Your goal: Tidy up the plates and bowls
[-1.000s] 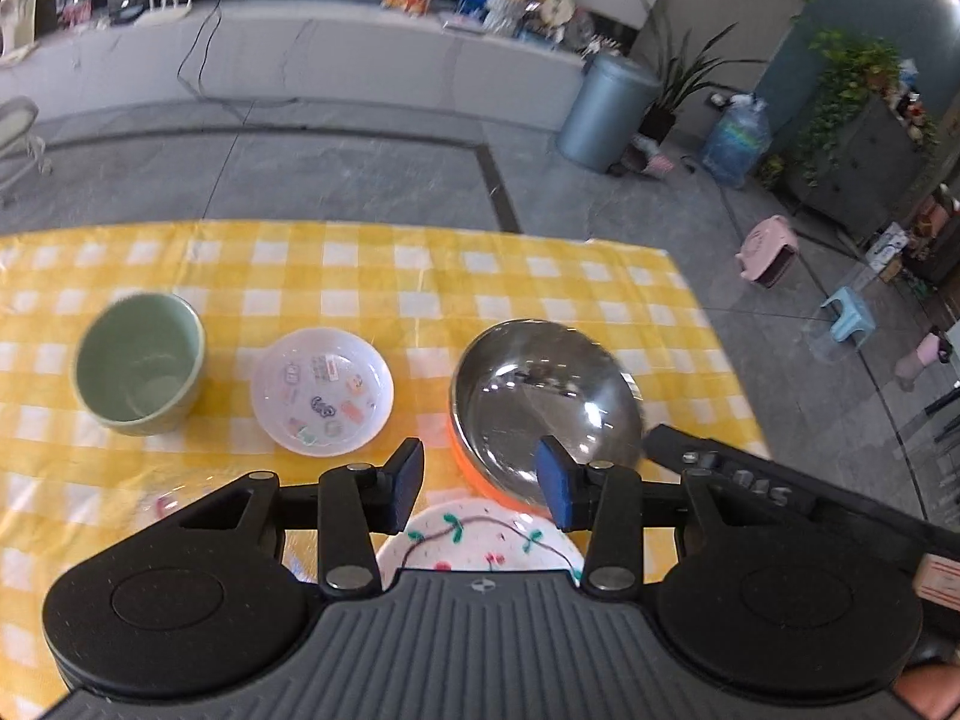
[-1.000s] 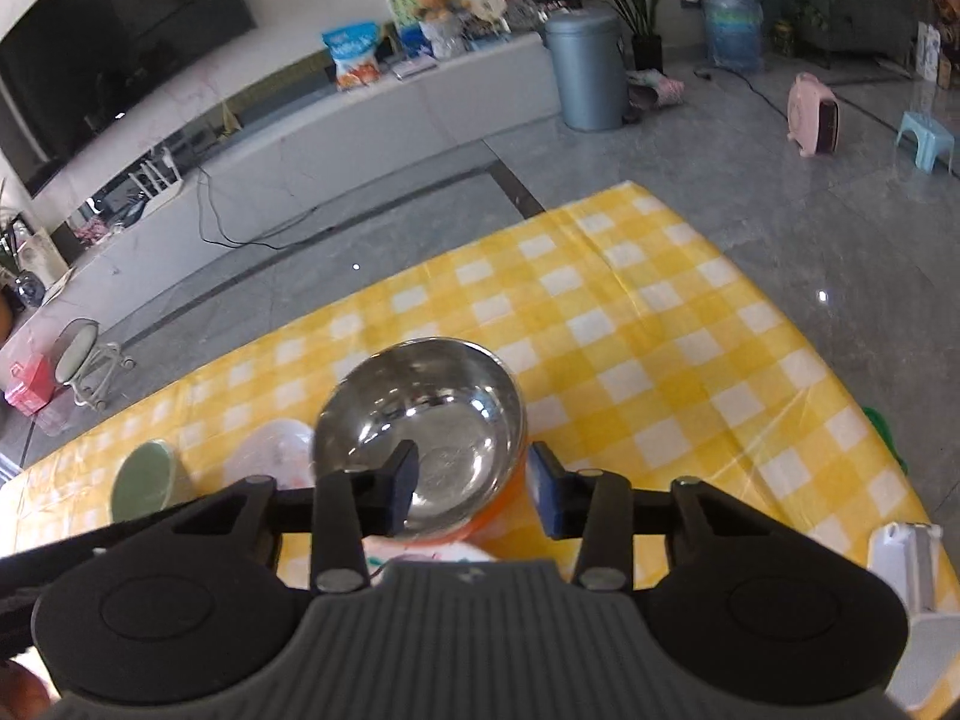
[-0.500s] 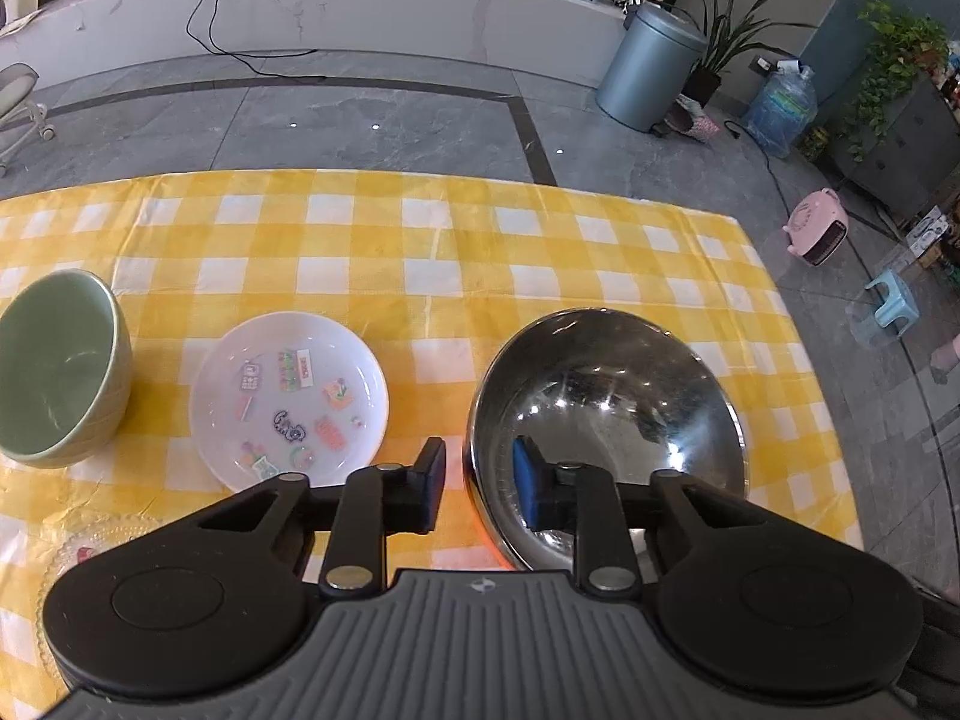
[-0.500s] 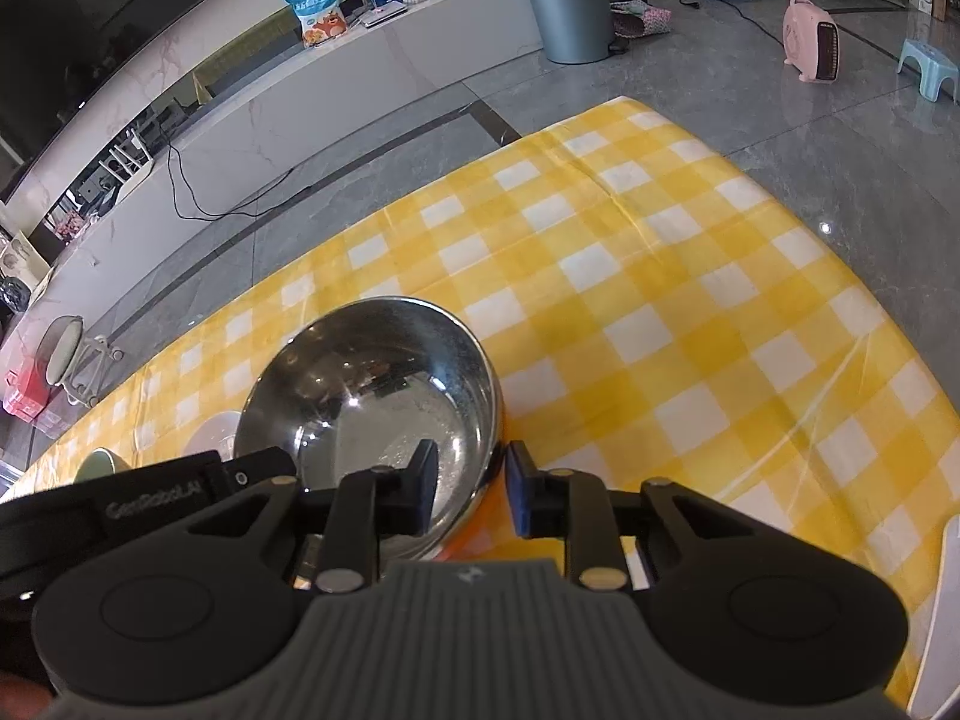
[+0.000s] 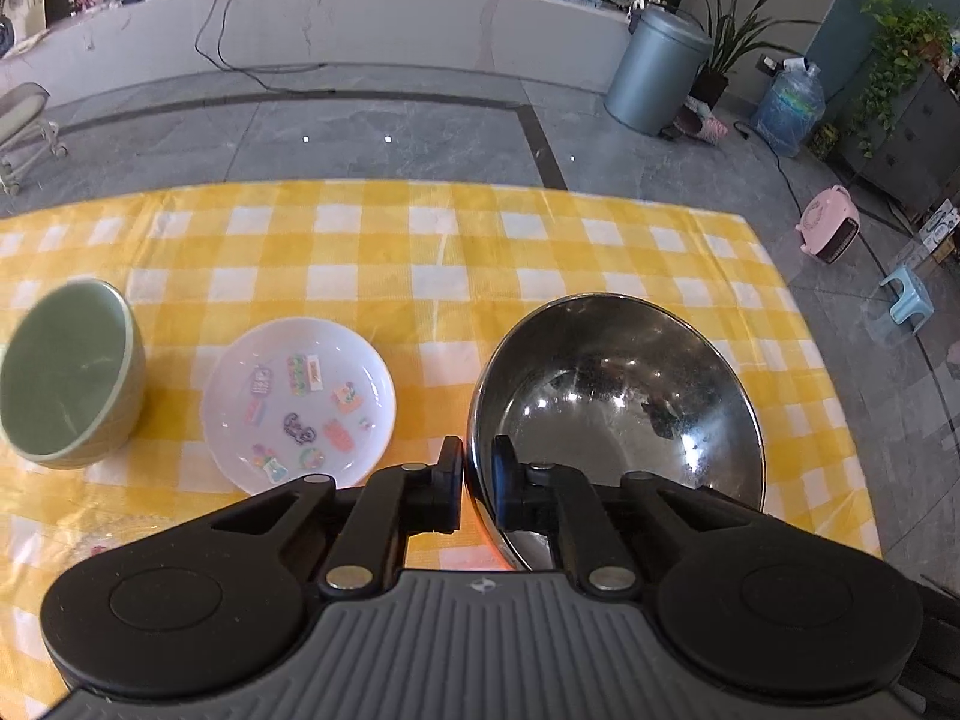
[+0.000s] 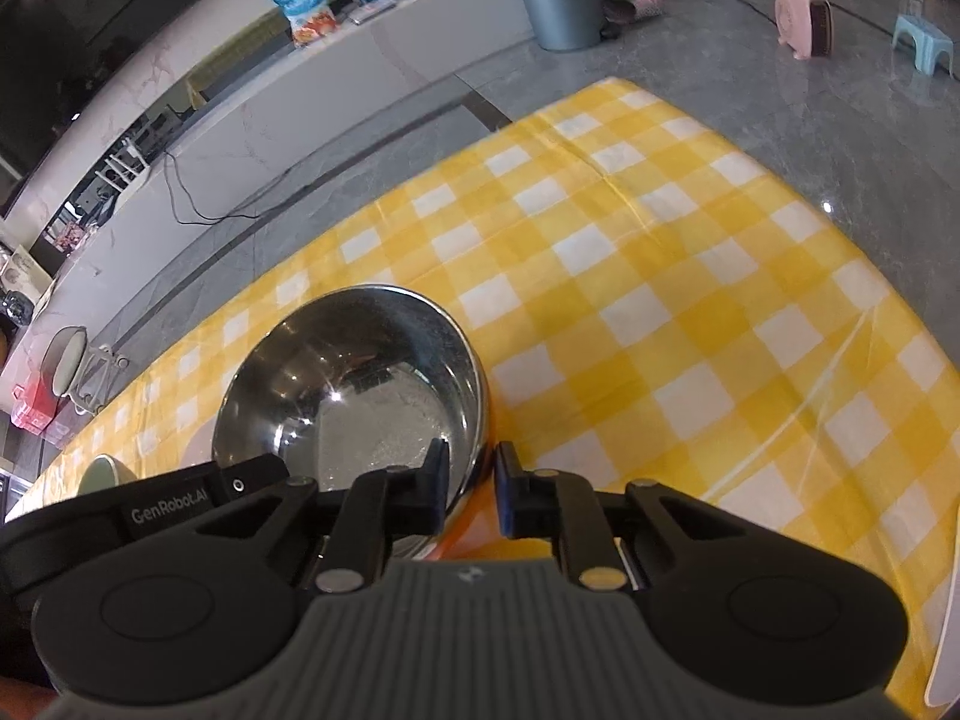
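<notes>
A steel bowl (image 5: 624,396) with an orange outside rests on the yellow checked tablecloth (image 5: 420,252). My left gripper (image 5: 477,468) is shut on its near-left rim, one finger inside and one outside. My right gripper (image 6: 471,474) is shut on the bowl's (image 6: 354,372) near-right rim in the same way. A white plate with stickers (image 5: 300,402) lies to the bowl's left, and a green bowl (image 5: 66,378) stands further left. The green bowl's rim (image 6: 99,471) peeks out in the right wrist view.
The table's right edge (image 5: 840,396) and far edge (image 6: 690,114) drop to a grey floor. The left gripper's body (image 6: 150,498) lies at the left of the right wrist view. A white object (image 6: 948,648) sits at the near right edge.
Both grippers have moved forward and down onto the steel bowl's rim and closed from open to shut on it. The patterned plate near the camera has gone out of view.
</notes>
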Demonstrator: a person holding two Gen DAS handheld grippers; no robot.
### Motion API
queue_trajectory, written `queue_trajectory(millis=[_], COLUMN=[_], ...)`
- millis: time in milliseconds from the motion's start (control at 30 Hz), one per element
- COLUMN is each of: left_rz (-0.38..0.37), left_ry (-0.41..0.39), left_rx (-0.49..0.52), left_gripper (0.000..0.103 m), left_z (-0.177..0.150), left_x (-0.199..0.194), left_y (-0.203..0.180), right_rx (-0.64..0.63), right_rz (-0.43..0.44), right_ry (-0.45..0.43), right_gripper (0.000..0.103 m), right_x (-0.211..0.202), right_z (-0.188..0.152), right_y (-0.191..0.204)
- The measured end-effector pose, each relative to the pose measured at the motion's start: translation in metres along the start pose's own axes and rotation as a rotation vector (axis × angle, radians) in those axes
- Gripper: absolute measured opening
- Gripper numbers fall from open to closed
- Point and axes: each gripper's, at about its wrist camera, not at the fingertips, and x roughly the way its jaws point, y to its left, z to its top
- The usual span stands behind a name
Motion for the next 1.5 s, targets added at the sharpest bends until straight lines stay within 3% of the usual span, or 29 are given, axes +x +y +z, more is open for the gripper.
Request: queue_trajectory(millis=[400, 700, 1000, 1300, 1500], left_rz=[0.075, 0.126, 0.111, 0.085, 0.024], left_ry=[-0.066, -0.140, -0.177, -0.148, -0.084], left_rx=[-0.095, -0.185, -0.385, -0.512, -0.528], left_gripper=[0.011, 0.011, 0.011, 0.013, 0.013], left_z=[-0.027, -0.083, -0.146, -0.202, -0.221], left_x=[-0.098, -0.179, -0.240, -0.245, -0.229], left_y=[0.030, 0.077, 0.150, 0.203, 0.213], right_rx=[-0.079, -0.231, -0.348, -0.332, -0.322], right_rz=[0.152, 0.253, 0.332, 0.348, 0.287], right_ry=[-0.003, -0.002, 0.018, 0.156, 0.143], right_gripper=[0.012, 0.012, 0.012, 0.012, 0.011], right_x=[-0.067, -0.126, -0.171, -0.160, -0.157], right_z=[-0.022, -0.091, -0.162, -0.222, -0.234], right_y=[0.035, 0.081, 0.128, 0.147, 0.145])
